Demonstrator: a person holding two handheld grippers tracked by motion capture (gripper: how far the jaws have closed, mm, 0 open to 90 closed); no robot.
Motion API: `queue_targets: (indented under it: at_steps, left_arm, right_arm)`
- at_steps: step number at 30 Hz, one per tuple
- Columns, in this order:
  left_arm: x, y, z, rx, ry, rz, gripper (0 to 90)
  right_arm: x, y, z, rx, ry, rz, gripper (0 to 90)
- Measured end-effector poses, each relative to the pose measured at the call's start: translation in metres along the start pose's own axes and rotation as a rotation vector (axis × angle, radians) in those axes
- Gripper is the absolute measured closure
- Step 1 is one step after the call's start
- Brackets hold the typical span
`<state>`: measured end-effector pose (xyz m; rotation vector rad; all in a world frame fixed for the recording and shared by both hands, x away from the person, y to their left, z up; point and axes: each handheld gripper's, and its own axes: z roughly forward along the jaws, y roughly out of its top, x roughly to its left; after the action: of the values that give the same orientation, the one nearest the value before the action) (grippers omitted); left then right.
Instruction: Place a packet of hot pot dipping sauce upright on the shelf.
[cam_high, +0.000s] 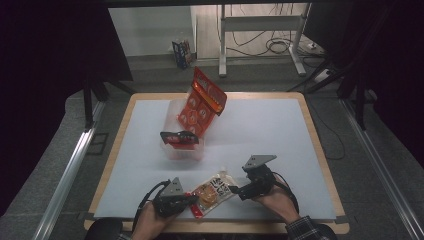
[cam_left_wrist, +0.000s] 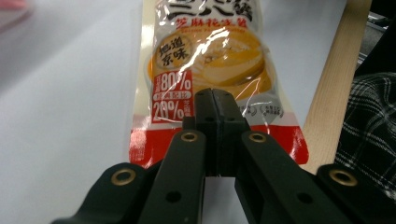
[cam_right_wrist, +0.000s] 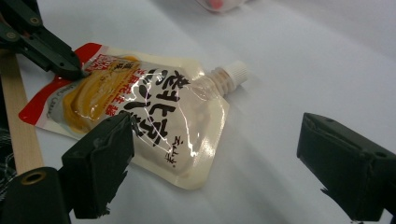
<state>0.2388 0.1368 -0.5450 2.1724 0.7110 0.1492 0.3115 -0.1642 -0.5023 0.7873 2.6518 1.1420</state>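
Observation:
A flat spouted pouch (cam_high: 212, 192) with an orange and red label and a white cap (cam_right_wrist: 236, 71) lies on the white mat near the table's front edge. My left gripper (cam_high: 192, 200) is at the pouch's red bottom end, jaws pressed together with their tips (cam_left_wrist: 214, 100) against the pouch (cam_left_wrist: 210, 51); no film shows between them. My right gripper (cam_high: 234, 190) stands open at the pouch's spout end. In the right gripper view, one of its jaws overlaps the pouch's (cam_right_wrist: 154, 121) edge and the other stands apart over bare mat, with the gripper (cam_right_wrist: 215, 135) wide open.
Behind the pouch, a clear plastic tub (cam_high: 182, 150) holds a tall red snack bag (cam_high: 200, 105) leaning back, with a dark red-labelled packet (cam_high: 179, 138) at its front. The wooden table edge (cam_high: 220, 227) runs just below both hands. A person's plaid sleeve (cam_high: 305, 227) sits at bottom right.

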Motion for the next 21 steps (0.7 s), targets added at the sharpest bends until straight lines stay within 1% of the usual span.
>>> queue_targets:
  at_steps: [3, 4, 6, 7, 8, 9, 10, 11, 12, 13, 14, 16, 17, 18, 21]
  left_arm:
    - [-0.001, 0.000, 0.000, 0.007, 0.009, -0.001, 90.0]
    - [-0.001, -0.001, 0.000, 0.014, 0.012, -0.006, 90.0]
    - [-0.001, -0.002, 0.000, 0.013, 0.018, -0.008, 90.0]
    - [-0.002, -0.002, 0.000, 0.013, 0.024, -0.005, 90.0]
    - [-0.003, -0.003, 0.000, 0.015, 0.032, -0.004, 90.0]
    - [-0.003, -0.003, 0.000, 0.015, 0.032, -0.004, 90.0]
    - [-0.004, -0.003, 0.000, 0.016, 0.038, -0.004, 90.0]
    - [-0.004, -0.003, 0.000, 0.016, 0.038, -0.004, 90.0]
    - [-0.004, -0.003, -0.001, 0.015, 0.036, -0.009, 90.0]
    - [-0.004, -0.003, -0.001, 0.015, 0.036, -0.009, 90.0]
    - [-0.003, -0.003, -0.001, 0.016, 0.033, -0.012, 90.0]
    - [-0.004, -0.003, -0.001, 0.017, 0.034, -0.011, 90.0]
    - [-0.004, -0.003, -0.001, 0.017, 0.034, -0.011, 90.0]
    - [-0.003, -0.004, -0.001, 0.014, 0.033, -0.013, 90.0]
    - [-0.003, -0.004, -0.001, 0.012, 0.032, -0.015, 90.0]
  right_arm:
    - [0.000, 0.000, 0.001, 0.002, 0.009, 0.004, 10.6]
    - [0.001, -0.001, 0.002, 0.011, 0.019, 0.013, 10.2]
    - [0.001, -0.001, 0.003, 0.014, 0.024, 0.010, 9.9]
    - [0.002, -0.001, 0.004, 0.019, 0.032, 0.011, 9.8]
    - [0.004, -0.002, 0.006, 0.026, 0.051, 0.019, 9.4]
    - [0.004, -0.002, 0.006, 0.026, 0.051, 0.019, 9.4]
    - [0.006, -0.002, 0.011, 0.040, 0.071, 0.026, 8.9]
    - [0.006, -0.002, 0.011, 0.040, 0.071, 0.026, 8.9]
    - [0.008, -0.003, 0.014, 0.051, 0.086, 0.036, 8.5]
    - [0.008, -0.003, 0.014, 0.051, 0.086, 0.036, 8.5]
    - [0.009, -0.004, 0.018, 0.065, 0.100, 0.041, 8.4]
    - [0.010, -0.005, 0.022, 0.085, 0.107, 0.050, 8.0]
    - [0.010, -0.005, 0.022, 0.085, 0.107, 0.050, 8.0]
    - [0.010, -0.006, 0.026, 0.095, 0.128, 0.059, 8.0]
    - [0.013, -0.006, 0.030, 0.098, 0.132, 0.056, 6.9]
